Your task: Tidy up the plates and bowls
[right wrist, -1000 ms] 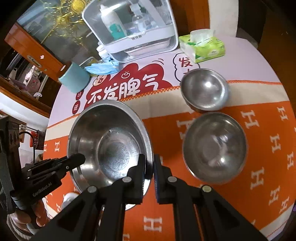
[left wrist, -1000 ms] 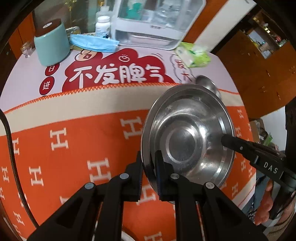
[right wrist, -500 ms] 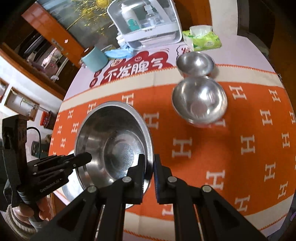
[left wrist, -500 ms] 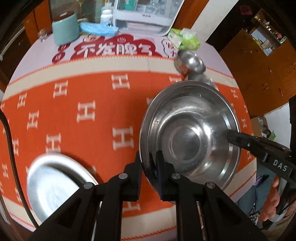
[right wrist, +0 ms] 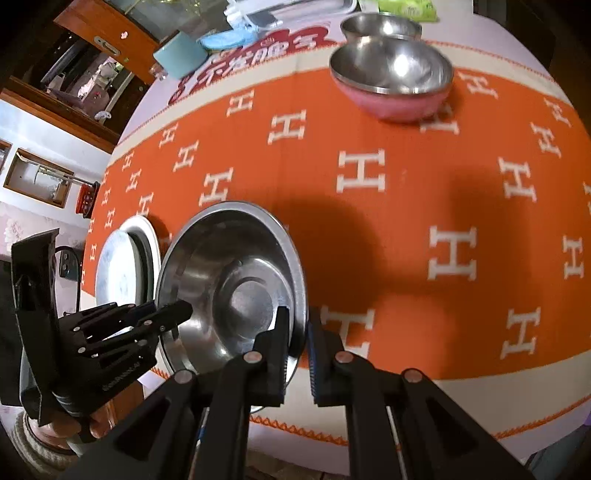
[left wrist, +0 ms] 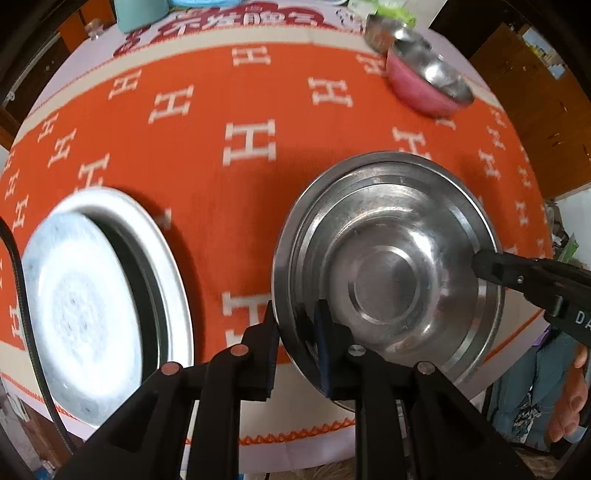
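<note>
A large steel basin (left wrist: 388, 266) hangs above the orange tablecloth near the table's front edge. My left gripper (left wrist: 297, 328) is shut on its near-left rim. My right gripper (right wrist: 297, 332) is shut on the opposite rim of the basin (right wrist: 232, 284). A white plate (left wrist: 92, 295) lies on the cloth left of the basin; it also shows in the right wrist view (right wrist: 122, 258). Two steel bowls stand at the far right: a pink-sided bowl (right wrist: 391, 77) and a smaller bowl (right wrist: 380, 26) behind it.
A teal cup (right wrist: 177, 55), a blue mask (right wrist: 225, 37) and a green tissue pack (right wrist: 402, 5) sit along the table's far edge. The orange cloth (right wrist: 369, 221) is bare between the basin and the bowls. The table's front edge lies just under both grippers.
Both grippers have carried the basin back toward the table's front edge and lower. The white plate has come into view to its left. The bowls now lie farther off.
</note>
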A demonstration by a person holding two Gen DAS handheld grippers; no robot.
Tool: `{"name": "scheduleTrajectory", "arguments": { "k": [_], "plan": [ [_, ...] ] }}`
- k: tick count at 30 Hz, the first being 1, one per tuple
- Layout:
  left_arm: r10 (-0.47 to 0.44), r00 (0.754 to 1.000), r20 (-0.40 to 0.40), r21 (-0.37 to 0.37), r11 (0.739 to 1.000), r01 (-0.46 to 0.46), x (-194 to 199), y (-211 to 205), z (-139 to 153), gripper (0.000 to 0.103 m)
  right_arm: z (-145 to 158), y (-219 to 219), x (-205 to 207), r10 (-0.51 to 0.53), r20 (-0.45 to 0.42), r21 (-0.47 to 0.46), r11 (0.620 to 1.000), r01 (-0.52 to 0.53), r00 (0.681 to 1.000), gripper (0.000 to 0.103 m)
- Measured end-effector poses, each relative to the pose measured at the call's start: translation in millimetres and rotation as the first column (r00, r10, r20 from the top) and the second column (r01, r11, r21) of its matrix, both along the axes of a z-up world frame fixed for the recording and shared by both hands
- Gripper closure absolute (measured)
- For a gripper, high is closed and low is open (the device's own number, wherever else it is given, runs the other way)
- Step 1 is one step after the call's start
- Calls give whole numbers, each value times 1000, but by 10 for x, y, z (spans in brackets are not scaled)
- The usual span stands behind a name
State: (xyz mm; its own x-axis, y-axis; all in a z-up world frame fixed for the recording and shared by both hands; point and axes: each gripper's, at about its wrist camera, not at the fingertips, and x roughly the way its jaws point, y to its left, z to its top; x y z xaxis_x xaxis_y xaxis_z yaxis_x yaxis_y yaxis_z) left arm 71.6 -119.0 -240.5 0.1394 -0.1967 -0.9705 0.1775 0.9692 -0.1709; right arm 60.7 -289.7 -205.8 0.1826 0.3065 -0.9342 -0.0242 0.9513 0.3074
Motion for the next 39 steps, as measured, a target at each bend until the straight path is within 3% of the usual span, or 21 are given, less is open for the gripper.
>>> {"name": "scheduleTrajectory", "arguments": {
  "k": [9,16,22,28,39],
  "plan": [
    [0,1000,-13,24,1000,0,-68,23,-128,82,-210,113,-50,33,-37,-49,998,-35,999,93],
    [-40,998,39,36,999,38,-76,-43,-56,48,-213,123,-49,43,-40,-76,996,-46,998,92],
    [-49,996,75,36,998,46,-36,-52,55,32,-167,70,-42,28,-27,-67,997,-30,999,82],
    [-55,993,106,51,997,50,-31,-52,130,20,-169,47,-36,17,-34,-62,998,-19,999,82],
    [-43,993,110,43,998,38,-55,-2,186,19,-153,115,-58,49,-37,-66,997,-51,998,81]
  ]
}}
